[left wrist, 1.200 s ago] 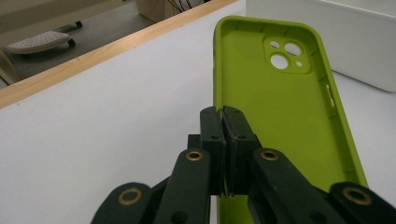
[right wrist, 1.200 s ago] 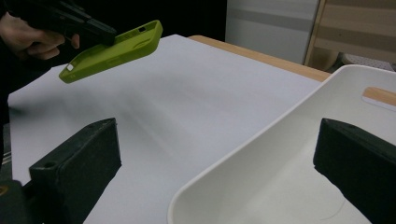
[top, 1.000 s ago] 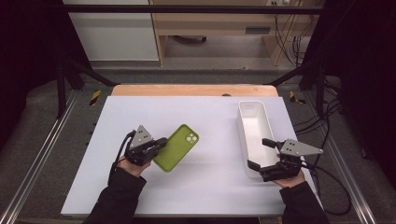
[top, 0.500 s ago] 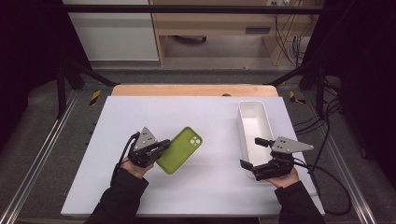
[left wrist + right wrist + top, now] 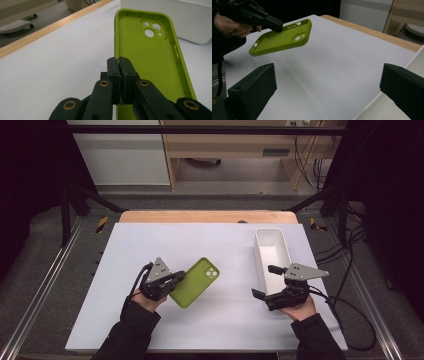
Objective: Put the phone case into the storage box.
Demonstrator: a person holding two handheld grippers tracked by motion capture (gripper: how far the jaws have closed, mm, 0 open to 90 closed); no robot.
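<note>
Since the earlier frames we note that the right gripper has shifted leftward across the table, away from the near end of the white bin and toward the centre; the left gripper and its load sit where they were.

We find the left gripper clamped on the green phone case. In the left gripper view its jaws are pressed together on the thin side wall of the case, at the long edge nearest the hand, with no gap between the pads beyond the wall itself. The case extends away from the jaws with its hollow inner face turned up and the camera cutout at the far end.

In the right gripper view the case hangs clear of the white table surface, tilted, gripped at one edge by the left gripper. In the high view it lies left of centre over the table, well apart from the bin.

We find the right gripper wide open: its two black jaws stand far apart at the left and right of its own view, with only bare table between them. It holds nothing. In the high view it sits just beside the near left corner of the bin, its jaws pointing left toward the case.

The bin stands at the table's right side, lengthwise away from the person.
</note>
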